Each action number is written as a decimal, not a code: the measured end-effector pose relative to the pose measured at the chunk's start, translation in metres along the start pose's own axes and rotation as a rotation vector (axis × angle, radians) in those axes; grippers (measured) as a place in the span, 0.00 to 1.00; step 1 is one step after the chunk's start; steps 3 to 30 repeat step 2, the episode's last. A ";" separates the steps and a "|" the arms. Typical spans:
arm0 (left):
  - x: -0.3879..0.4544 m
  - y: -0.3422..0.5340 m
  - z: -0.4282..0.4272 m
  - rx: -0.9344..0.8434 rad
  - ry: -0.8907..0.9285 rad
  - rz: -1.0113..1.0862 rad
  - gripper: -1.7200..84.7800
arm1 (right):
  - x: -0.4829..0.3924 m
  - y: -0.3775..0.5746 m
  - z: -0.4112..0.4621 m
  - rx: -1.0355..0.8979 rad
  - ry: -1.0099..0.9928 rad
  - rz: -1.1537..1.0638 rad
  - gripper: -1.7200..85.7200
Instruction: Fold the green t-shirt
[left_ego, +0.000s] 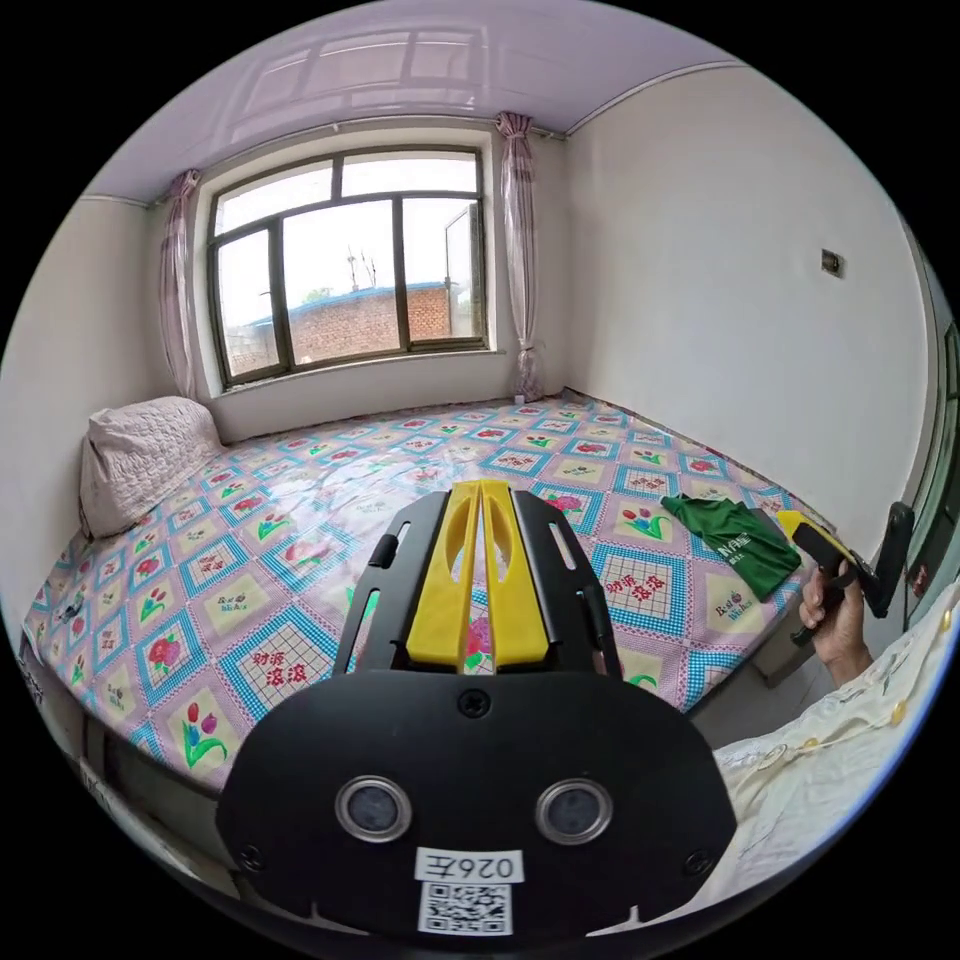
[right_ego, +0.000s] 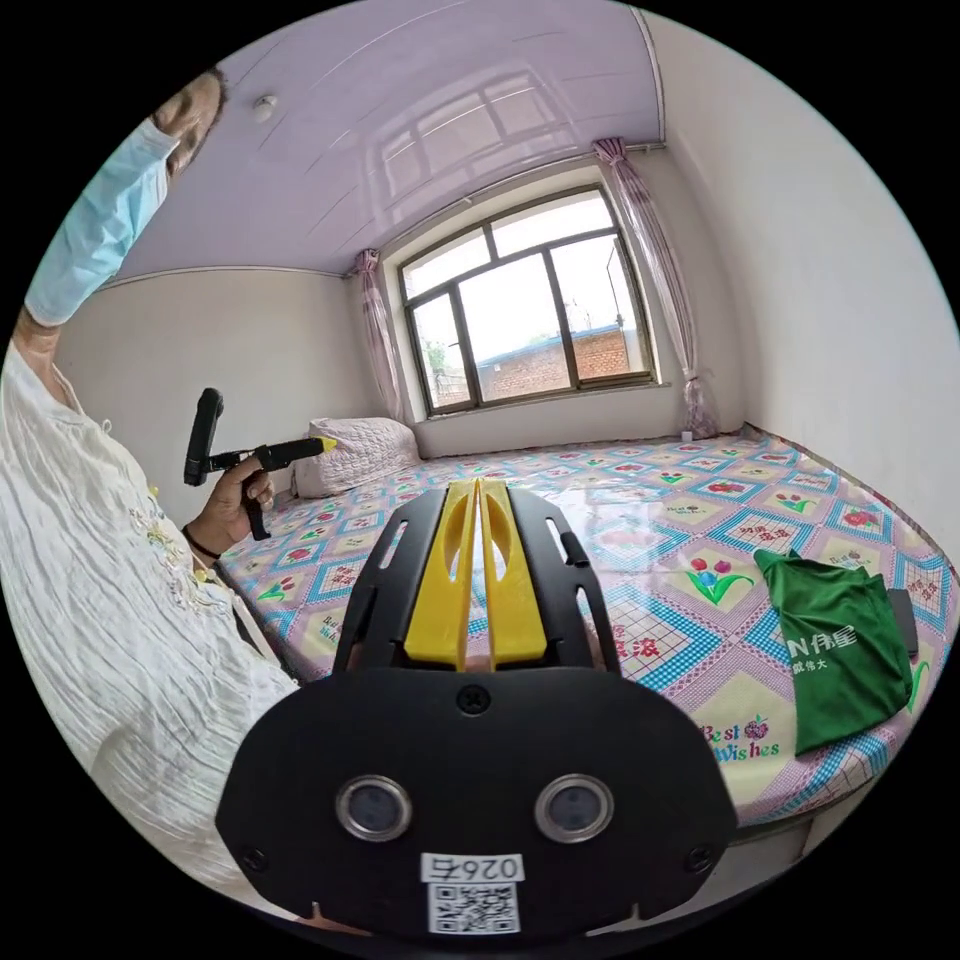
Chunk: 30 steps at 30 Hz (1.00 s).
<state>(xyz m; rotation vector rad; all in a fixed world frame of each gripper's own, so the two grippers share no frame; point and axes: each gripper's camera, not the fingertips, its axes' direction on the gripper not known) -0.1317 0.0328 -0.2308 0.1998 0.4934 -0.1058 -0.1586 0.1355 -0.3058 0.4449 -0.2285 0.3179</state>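
Green t-shirt (right_ego: 838, 650) already lies in a compact folded bundle near the bed's (right_ego: 700, 560) edge, off to the right of your right tongs (right_ego: 478, 500) and well apart from them; in the left gripper view it sits right of and beyond your left tongs (left_ego: 481, 500), just past the other gripper held in your hand (left_ego: 838, 620). Both pairs of tongs are closed with the yellow jaws pressed together on nothing, raised above the patterned sheet. My read: the fold is done or close to it, with at most a final tidy or squaring left, though I can't tell how neat the layers are.
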 end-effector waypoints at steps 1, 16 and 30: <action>0.003 0.000 -0.011 0.037 -0.025 0.044 0.01 | 0.001 -0.004 0.004 -0.033 -0.040 0.021 0.01; 0.005 0.001 -0.021 0.082 -0.026 0.082 0.01 | 0.002 -0.008 0.007 -0.046 -0.067 0.029 0.01; 0.005 0.001 -0.021 0.082 -0.026 0.082 0.01 | 0.002 -0.008 0.007 -0.046 -0.067 0.029 0.01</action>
